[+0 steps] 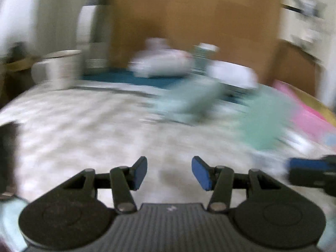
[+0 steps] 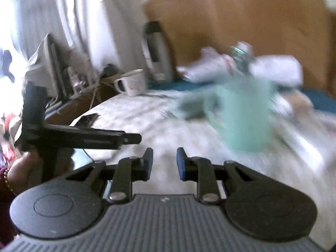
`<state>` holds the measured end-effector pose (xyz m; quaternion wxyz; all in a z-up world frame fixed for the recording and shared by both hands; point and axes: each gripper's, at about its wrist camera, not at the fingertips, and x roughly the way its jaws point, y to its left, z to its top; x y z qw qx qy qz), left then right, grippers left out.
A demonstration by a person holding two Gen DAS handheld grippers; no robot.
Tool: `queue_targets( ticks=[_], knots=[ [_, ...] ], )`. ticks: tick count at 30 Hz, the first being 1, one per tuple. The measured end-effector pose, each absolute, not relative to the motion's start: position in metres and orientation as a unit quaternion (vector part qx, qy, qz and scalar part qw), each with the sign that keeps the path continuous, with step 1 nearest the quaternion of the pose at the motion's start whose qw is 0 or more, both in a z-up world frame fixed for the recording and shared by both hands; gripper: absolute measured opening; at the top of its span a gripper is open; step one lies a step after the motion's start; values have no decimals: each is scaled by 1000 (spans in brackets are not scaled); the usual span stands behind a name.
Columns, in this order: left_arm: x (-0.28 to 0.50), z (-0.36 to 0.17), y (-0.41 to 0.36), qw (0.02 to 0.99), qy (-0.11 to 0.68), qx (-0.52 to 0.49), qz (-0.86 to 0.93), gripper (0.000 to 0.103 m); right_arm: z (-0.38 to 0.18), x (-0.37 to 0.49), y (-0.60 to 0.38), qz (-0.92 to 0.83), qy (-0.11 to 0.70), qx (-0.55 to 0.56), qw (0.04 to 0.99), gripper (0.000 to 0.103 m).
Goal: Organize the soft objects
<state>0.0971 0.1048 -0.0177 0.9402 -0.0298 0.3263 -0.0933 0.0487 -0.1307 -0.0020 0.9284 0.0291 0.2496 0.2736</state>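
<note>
The mint-green cloth [image 2: 243,113] is lying crumpled on the white patterned bed cover [image 2: 147,126], ahead and to the right of both tools, with a second greyer-green piece [image 1: 189,103] lying just beside it on the far side; both are badly blurred, so their folds are not readable. In the right wrist view the mint piece is looking taller than wide, its long axis seeming to run away from the camera toward the wooden headboard [image 1: 199,21], though the blur is making that uncertain.

The left gripper [image 1: 169,173] is hovering over bare cover with its fingers standing moderately apart and nothing between them. The right gripper [image 2: 164,163] is also carrying nothing, its fingers narrow but with a clear gap.

Judging by this, the step in hand is an approach: neither tool is touching cloth yet. The next move is probably calling for the right fingers to spread wider, then come down on a near edge of the mint cloth.

Farther back, a white mug [image 2: 132,82], a steel flask [image 2: 157,52] and white bundles [image 1: 161,63] are sitting near the headboard.
</note>
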Motion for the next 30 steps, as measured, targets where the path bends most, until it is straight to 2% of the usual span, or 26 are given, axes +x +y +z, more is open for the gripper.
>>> queue_targets(
  ticks=[2, 5, 6, 10, 12, 14, 16, 18, 22, 25, 27, 28, 30],
  knots=[
    [112, -23, 130, 941, 329, -46, -56, 48, 10, 66, -90, 274, 218, -80, 933, 28],
    [121, -28, 161, 934, 338, -109, -47, 48, 5, 105, -40, 235, 210, -246, 916, 40],
    [119, -29, 168, 932, 334, -127, -52, 48, 0, 119, -30, 218, 213, -286, 908, 40],
    [113, -33, 184, 933, 323, -149, -58, 49, -21, 170, 8, 175, 250, -400, 864, 47],
    [112, -33, 190, 931, 320, -160, -65, 49, -32, 189, 20, 164, 268, -428, 847, 43],
    [107, -32, 195, 932, 314, -167, -68, 49, -39, 194, 25, 175, 277, -436, 838, 26],
    [105, -31, 205, 932, 309, -175, -67, 49, -44, 184, 30, 182, 252, -459, 832, 20],
    [102, -28, 215, 931, 306, -187, -63, 49, -41, 164, 28, 226, 226, -449, 834, 17],
    [99, -20, 227, 934, 297, -190, -55, 49, -30, 89, 9, 357, 187, -426, 810, 19],
    [95, -15, 219, 934, 301, -180, -73, 49, -19, 34, -35, 476, 200, -363, 776, 21],
    [95, -13, 210, 930, 307, -175, -100, 53, -14, 12, -69, 478, 201, -336, 786, 22],
    [95, -13, 203, 927, 312, -173, -117, 54, -10, 4, -87, 465, 196, -318, 803, 24],
    [96, -14, 187, 919, 325, -171, -144, 55, -3, 2, -120, 411, 212, -262, 847, 39]
  ],
)
